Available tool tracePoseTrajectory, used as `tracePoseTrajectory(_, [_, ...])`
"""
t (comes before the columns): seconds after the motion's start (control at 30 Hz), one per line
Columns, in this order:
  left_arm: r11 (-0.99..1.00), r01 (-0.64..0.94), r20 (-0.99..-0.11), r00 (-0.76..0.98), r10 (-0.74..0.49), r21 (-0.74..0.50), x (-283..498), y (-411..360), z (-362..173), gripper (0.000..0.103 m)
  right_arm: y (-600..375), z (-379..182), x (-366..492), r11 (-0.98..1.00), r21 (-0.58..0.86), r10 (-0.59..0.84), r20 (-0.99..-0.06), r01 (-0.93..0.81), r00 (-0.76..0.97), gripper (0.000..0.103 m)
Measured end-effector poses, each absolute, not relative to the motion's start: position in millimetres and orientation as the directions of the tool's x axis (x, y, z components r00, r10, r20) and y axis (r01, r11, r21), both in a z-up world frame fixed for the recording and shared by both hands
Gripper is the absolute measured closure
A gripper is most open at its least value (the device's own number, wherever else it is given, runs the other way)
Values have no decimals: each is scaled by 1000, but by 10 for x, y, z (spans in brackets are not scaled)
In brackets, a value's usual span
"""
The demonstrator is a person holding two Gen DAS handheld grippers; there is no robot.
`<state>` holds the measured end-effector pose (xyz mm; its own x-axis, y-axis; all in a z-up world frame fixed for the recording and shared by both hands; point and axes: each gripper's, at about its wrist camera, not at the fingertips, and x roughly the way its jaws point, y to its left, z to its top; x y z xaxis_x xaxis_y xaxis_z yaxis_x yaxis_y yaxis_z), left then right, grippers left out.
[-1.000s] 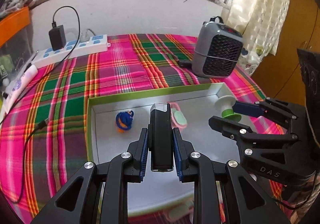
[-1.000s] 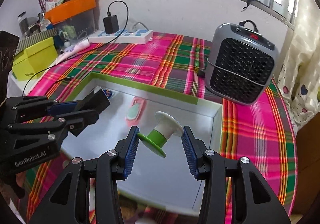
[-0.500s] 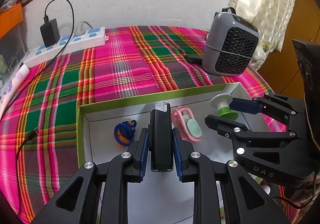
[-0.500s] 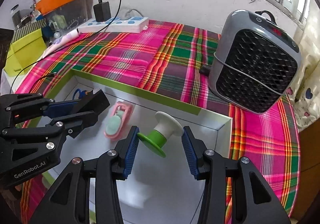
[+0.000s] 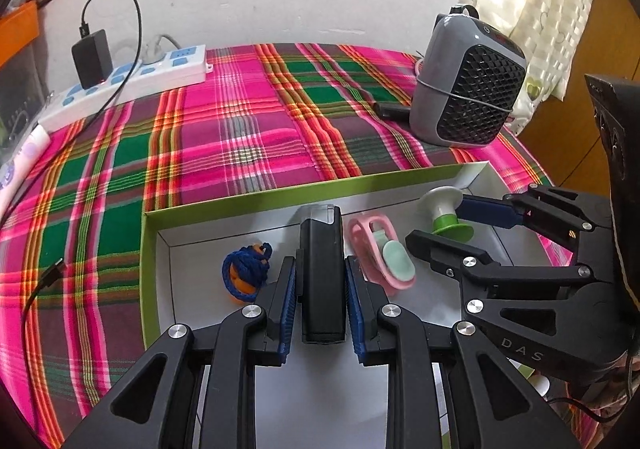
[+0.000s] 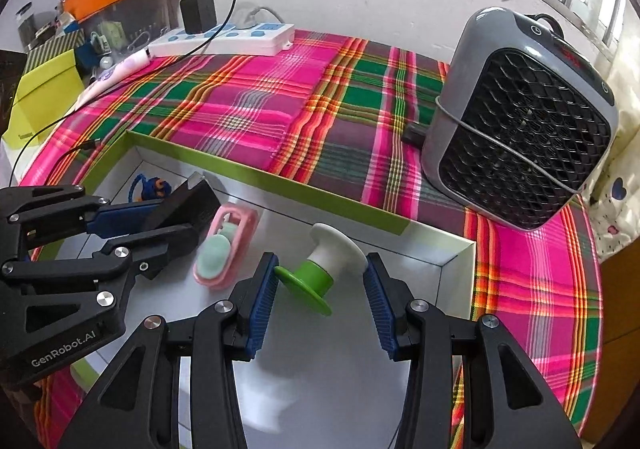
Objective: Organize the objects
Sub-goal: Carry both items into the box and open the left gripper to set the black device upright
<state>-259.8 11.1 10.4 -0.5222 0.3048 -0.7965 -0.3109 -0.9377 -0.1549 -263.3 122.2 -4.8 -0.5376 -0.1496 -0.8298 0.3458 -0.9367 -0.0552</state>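
My left gripper [image 5: 321, 265] is shut on a black rectangular device [image 5: 322, 289], held upright over the white box with a green rim [image 5: 280, 201]. To its right, my right gripper [image 5: 440, 223] is shut on a green and white spool [image 5: 442, 205]. In the right wrist view the spool [image 6: 324, 265] sits tilted between the blue pads of the right gripper [image 6: 320, 269], above the box floor near the far right corner. The left gripper [image 6: 180, 217] with the black device [image 6: 192, 197] shows at the left. A pink and mint clip [image 5: 384, 253] and a blue and orange corded toy [image 5: 246, 271] lie in the box.
The box rests on a pink and green plaid cloth [image 5: 240, 121]. A grey fan heater [image 5: 468, 89] stands at the back right, a white power strip [image 5: 132, 81] with a black charger at the back left. A loose cable end [image 5: 52, 273] lies left of the box.
Both grippers have moved forward and lower over the box, so the box and its contents look closer. Each still holds the same thing.
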Motion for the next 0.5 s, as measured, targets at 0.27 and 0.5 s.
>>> tracePoseTrajectory(0.27, [-936,-318,-800,-517,305,-151,-2618,105,113,81,1212,-52,-2637,-936,-57,-150,-828,346,-541,58])
tracePoseTrajectory(0.5, [-938,-314,-801,-519,297,-144,-2642,103,115,76,1257,-42,-2649,-943,-35,-161,-822,330,-546,58])
